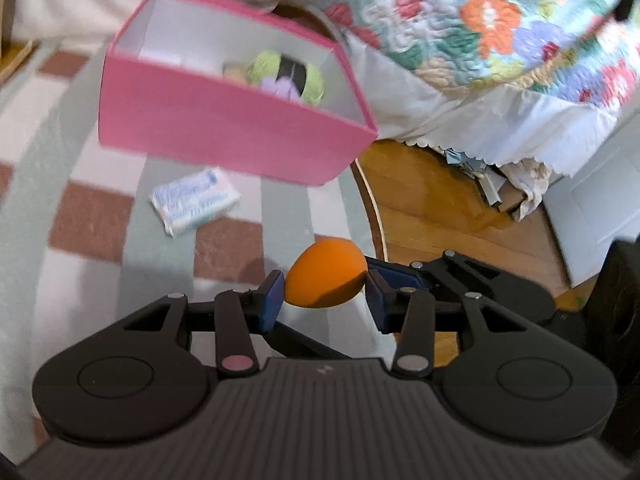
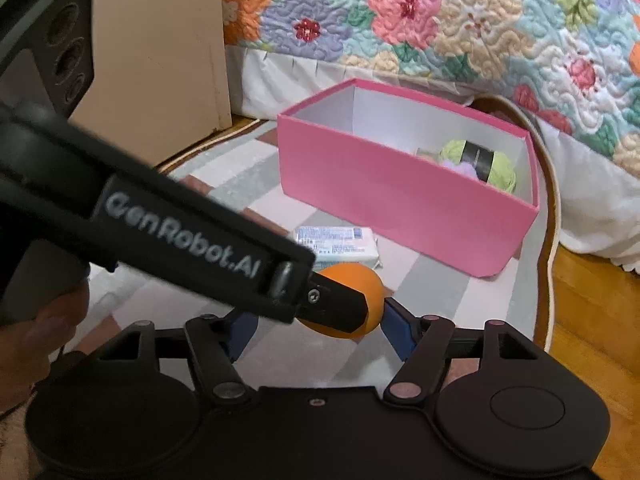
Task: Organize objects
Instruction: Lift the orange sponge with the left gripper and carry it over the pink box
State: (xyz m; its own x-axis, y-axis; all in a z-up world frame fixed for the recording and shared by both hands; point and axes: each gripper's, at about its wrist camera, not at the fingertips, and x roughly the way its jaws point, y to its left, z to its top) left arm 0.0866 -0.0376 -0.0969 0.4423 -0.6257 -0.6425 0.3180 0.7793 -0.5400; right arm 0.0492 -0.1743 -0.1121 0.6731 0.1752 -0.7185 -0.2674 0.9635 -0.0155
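Left wrist view: we see the left gripper with its blue pads pressed on either side of an orange egg-shaped sponge, narrow opening, sponge held clear above the checked rug. The gripper points down and forward toward the pink box. Only this view shows the right gripper's fingers just beyond the sponge's right end, and the cluttered gap under the bed skirt.

Right wrist view: we see the right gripper with jaws well apart, wider than the sponge, which sits between them. The right pad lies just beside it; whether it touches we cannot tell. The left gripper's body crosses from the upper left, angled downward, its fingertip covering part of the sponge. Only here do we see a hand on the left handle and a beige cabinet.

Both views show a wrapped packet lying on the rug just in front of the box, and green yarn inside it.
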